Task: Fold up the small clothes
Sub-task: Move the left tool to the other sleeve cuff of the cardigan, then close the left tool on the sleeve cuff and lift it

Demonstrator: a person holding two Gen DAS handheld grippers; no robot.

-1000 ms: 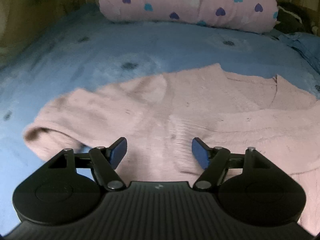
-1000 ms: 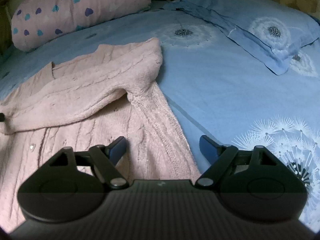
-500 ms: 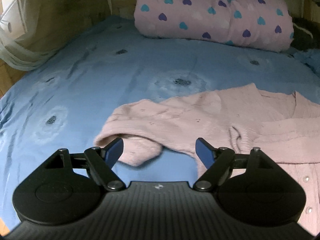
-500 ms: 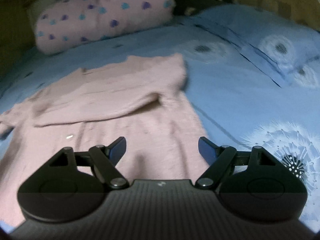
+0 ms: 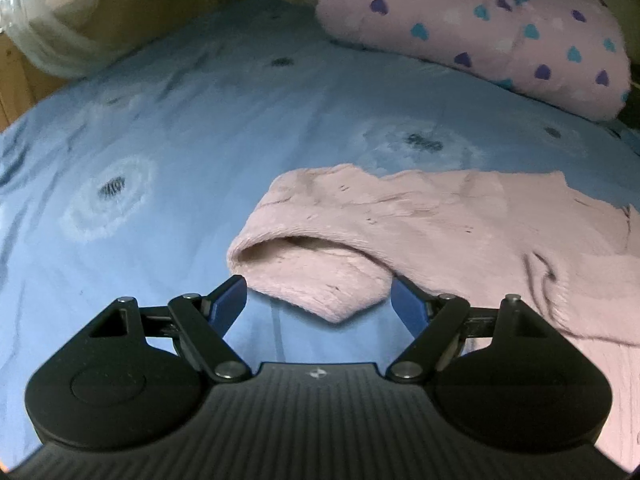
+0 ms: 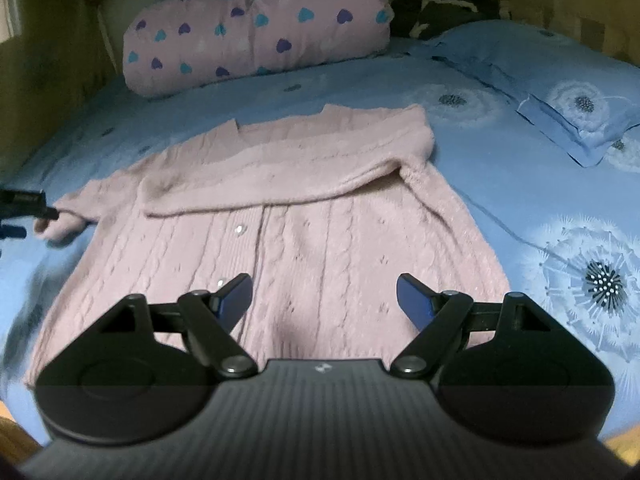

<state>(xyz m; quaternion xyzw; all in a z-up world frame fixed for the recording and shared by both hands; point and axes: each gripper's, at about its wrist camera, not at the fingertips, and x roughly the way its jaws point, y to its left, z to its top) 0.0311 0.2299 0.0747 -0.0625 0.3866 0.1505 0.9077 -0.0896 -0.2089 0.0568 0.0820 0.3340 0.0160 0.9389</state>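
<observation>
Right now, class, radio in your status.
Left gripper open at sleeve cuff. Right gripper open over pink cardigan, one sleeve folded across. Nothing in the way.

No readable text, label, brand name or number shows in either view. The only sign is a small pale emblem, too small to make out, on the ribbed black body of the left gripper (image 5: 318, 296), just behind the gap between its fingers; the same emblem sits in the same spot on the right gripper (image 6: 324, 292). The pink knitted cardigan (image 6: 280, 216) carries no visible tag or print. The pink bolster (image 6: 256, 36) beyond the cardigan bears only heart shapes, and the blue bedsheet (image 5: 200, 128) under the cardigan bears only dandelion motifs, no lettering.
</observation>
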